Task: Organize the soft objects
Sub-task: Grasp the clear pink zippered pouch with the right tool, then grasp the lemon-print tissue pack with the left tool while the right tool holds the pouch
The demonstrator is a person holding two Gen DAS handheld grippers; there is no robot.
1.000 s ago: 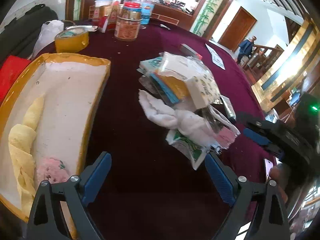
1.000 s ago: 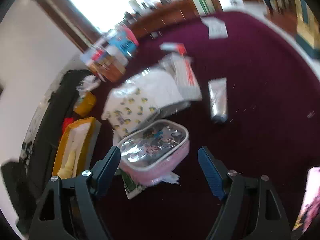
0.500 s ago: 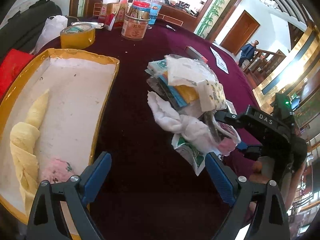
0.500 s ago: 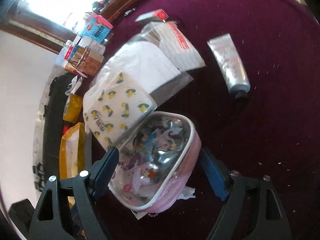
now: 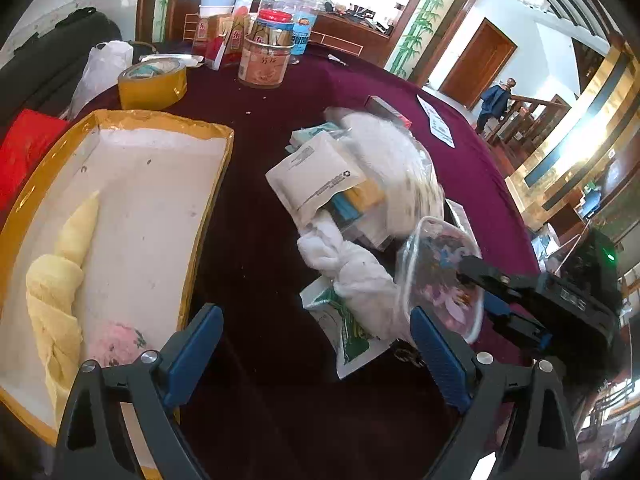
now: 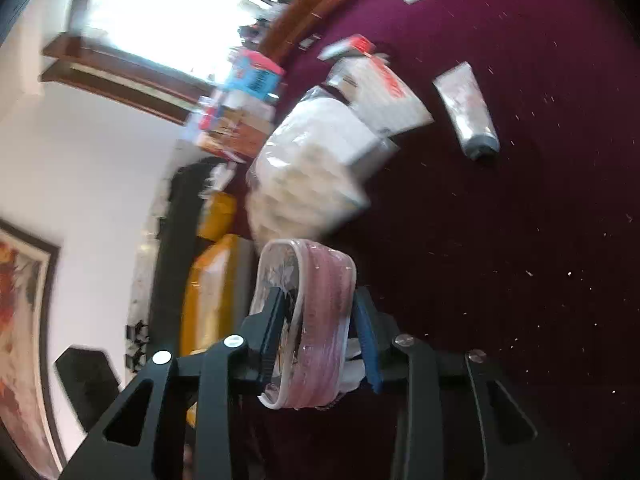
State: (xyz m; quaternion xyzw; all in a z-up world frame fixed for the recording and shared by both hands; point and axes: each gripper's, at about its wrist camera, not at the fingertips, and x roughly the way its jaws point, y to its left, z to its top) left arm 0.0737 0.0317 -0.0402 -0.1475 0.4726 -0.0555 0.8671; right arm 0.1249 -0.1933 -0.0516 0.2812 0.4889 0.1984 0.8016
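My right gripper [image 6: 320, 328] is shut on a pink and clear pouch [image 6: 316, 320] and holds it tilted on edge above the maroon table; it also shows in the left wrist view [image 5: 440, 272]. A pile of soft packets sits mid-table: a white cloth [image 5: 352, 268], a white packet [image 5: 316, 178], a blurred lemon-print tissue pack [image 6: 304, 184]. My left gripper [image 5: 316, 352] is open and empty, low over the cloth near the yellow-rimmed tray [image 5: 160, 120]. The tray holds a yellow twisted towel [image 5: 56, 292] and a pink item [image 5: 116, 344].
A tape roll [image 5: 152, 84], jars [image 5: 264, 56] and boxes stand at the table's far side. A tube [image 6: 468, 112] lies to the right of the pile. A red bag [image 5: 24, 144] lies left of the tray. A person stands in the far doorway.
My right gripper closed on the pink pouch and lifted it off the pile, turning it on edge. The lemon-print pack shifted. My left gripper stayed open and moved little.
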